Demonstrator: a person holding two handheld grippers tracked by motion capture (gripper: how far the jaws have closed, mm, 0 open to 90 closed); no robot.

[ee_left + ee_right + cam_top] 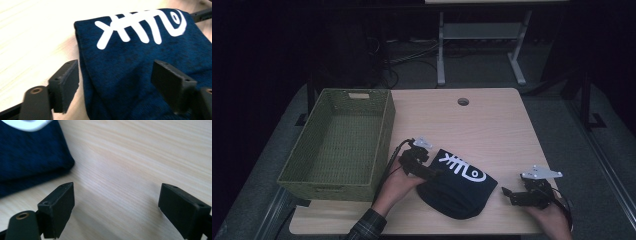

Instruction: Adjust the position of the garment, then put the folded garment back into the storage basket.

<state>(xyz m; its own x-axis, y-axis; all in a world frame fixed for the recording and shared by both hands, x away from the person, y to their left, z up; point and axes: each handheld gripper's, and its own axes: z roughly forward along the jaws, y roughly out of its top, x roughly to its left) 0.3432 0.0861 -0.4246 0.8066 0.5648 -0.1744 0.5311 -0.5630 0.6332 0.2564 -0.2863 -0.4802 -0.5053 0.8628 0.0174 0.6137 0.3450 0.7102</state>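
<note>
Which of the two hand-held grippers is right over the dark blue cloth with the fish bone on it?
The left hand-held gripper. Its open jaws reach over the folded cloth, near the basket. The right hand-held gripper sits apart, over bare table.

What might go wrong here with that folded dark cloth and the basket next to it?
The folded cloth lies loose on the table; both grippers are open. The left gripper straddles one edge, so closing there may pinch a single layer and undo the fold. The right gripper is over bare wood, so a one-sided lift toward the basket could let the cloth sag.
</note>
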